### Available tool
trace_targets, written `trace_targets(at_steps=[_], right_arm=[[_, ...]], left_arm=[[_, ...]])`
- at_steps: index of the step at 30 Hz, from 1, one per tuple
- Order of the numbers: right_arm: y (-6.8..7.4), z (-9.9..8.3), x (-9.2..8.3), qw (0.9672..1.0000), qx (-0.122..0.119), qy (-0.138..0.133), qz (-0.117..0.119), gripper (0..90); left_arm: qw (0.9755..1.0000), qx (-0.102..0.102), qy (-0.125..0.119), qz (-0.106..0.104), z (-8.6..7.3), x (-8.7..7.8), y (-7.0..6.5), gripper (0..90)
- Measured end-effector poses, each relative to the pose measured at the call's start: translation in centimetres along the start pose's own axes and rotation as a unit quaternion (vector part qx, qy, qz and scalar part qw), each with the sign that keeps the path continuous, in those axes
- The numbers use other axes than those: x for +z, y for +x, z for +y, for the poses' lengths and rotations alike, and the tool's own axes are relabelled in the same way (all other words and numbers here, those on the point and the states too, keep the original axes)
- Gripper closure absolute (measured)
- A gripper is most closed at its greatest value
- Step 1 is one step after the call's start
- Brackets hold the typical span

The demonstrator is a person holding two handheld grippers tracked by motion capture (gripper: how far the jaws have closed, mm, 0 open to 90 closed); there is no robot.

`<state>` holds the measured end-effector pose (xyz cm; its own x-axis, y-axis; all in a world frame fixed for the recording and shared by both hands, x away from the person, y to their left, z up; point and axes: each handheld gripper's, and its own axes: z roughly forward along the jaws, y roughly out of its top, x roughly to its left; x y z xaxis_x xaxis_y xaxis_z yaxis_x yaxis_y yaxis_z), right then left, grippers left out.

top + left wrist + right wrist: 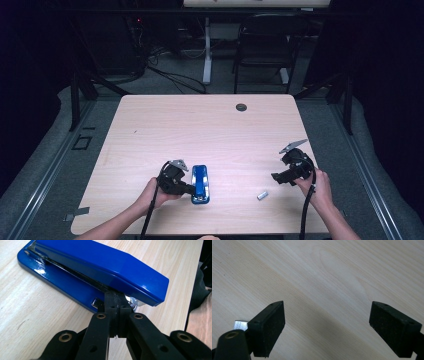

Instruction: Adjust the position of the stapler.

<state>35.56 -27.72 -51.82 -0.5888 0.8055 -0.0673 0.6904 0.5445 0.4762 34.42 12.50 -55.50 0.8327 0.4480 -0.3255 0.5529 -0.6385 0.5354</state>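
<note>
Stapler (200,184), blue, is laid flat near the surface's (210,125) near edge, left of centre. Left tool (117,302) is fully closed, tips pushed into the gap between the stapler's arm and base. Right tool (327,327) is held wide open and empty at near right; a small silver staple strip (262,195) is seen just left of it.

Far tabletop (200,120) open; stapler (200,184), staple strip (262,195) near front.

Black claws (327,327) (brass rivets), trailing black cables
</note>
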Motion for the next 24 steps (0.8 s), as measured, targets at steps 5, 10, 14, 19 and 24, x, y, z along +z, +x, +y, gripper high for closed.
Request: trace_targets(at_steps=[5,10,14,19,24], right_arm=[[0.1,0.1,-0.2,0.9998,0.001,-0.011,-0.015,12.2],[0.1,0.0,-0.2,0.9998,0.005,-0.015,-0.014,12.1],[0.1,0.1,-0.2,0.9998,0.005,-0.016,-0.012,11.9],[0.3,0.1,-0.1,0.9997,0.007,-0.021,-0.009,11.9],[0.4,0.3,-0.1,0.9999,0.004,-0.014,-0.004,12.5]], left_arm=[[1.0,0.007,-0.003,-0.001,0.4,0.5,-0.5,89.9],[0.9999,0.014,-0.005,0.0,0.7,0.9,-0.9,89.9],[0.9997,0.021,-0.012,0.007,0.9,1.3,-1.3,89.9],[0.9993,0.028,-0.019,0.016,1.2,1.8,-1.7,89.9],[0.9991,0.023,-0.028,0.02,1.5,2.1,-1.7,89.9]])
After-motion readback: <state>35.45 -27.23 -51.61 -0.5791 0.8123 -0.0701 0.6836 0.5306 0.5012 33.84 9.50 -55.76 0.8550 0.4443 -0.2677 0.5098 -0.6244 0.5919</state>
